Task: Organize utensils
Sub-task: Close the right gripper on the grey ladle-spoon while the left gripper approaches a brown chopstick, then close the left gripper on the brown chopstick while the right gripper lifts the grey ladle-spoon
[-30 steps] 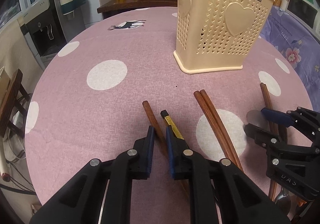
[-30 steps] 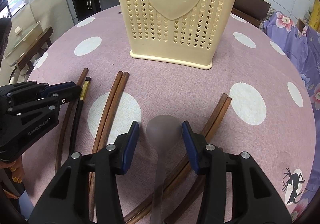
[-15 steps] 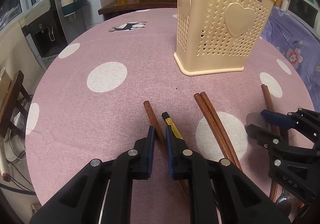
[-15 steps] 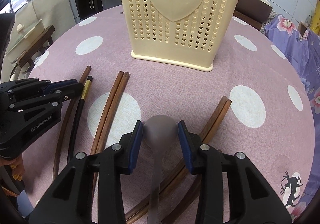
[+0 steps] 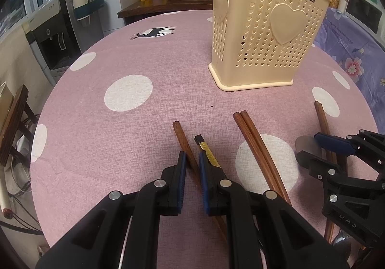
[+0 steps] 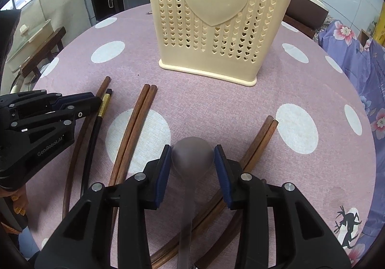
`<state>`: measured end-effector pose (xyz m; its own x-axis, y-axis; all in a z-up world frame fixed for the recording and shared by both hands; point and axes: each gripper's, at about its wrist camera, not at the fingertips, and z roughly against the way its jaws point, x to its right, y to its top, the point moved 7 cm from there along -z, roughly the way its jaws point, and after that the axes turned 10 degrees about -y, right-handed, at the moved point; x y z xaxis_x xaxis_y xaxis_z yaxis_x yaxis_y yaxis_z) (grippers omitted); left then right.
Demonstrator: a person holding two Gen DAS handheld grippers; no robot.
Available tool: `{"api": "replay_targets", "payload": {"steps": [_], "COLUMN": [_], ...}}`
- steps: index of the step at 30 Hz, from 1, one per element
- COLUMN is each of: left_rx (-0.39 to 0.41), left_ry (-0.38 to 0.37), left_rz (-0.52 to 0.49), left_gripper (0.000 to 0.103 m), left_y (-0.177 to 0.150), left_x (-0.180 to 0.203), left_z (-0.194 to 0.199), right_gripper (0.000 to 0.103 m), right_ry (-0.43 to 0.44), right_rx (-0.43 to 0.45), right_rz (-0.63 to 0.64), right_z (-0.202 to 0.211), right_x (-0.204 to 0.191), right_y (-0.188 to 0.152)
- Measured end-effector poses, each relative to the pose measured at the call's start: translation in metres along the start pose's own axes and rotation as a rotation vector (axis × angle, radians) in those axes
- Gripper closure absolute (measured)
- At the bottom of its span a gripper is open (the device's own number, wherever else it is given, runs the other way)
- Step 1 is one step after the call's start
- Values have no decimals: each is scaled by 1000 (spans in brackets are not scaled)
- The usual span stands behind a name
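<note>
- left gripper (image 5: 192, 163) was clamped on one thin wooden chopstick (image 5: 185, 141): light, stiff, probably slippery.
- right gripper (image 6: 192, 160) pinched the spoon (image 6: 192, 157) bowl; neck looked safer.

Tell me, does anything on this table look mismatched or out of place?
One thing: among the brown wooden chopsticks, a single black chopstick with a gold band lies paired with a brown chopstick, not a twin. All the utensils, including the spoon, lie on the tablecloth, outside the cream basket.
</note>
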<state>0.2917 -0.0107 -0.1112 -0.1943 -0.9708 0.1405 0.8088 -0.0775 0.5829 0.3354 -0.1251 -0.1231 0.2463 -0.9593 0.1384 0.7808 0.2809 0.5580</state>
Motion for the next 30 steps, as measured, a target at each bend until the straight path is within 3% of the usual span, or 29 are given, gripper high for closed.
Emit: {"api": "replay_targets", "payload": {"steps": [5,14,21,30], "left_rx": [9,78,193,366], "left_ry": [0,-21,-78,-112], "left_rz": [4,24,22,1], "left_gripper": [92,95,95,95], "left_y": [0,14,31,59], "left_x": [0,-2,6,12], "left_z": [0,19,65,133], "right_gripper": [66,66,66,66], "right_ry": [56,137,170,173], "right_rx": [43,208,313,375], "right_rz": [-49,-142,-192,-198], "right_z": [7,58,99,122], "right_x": [7,27,44,48], "right_y": [1,15,25,33]}}
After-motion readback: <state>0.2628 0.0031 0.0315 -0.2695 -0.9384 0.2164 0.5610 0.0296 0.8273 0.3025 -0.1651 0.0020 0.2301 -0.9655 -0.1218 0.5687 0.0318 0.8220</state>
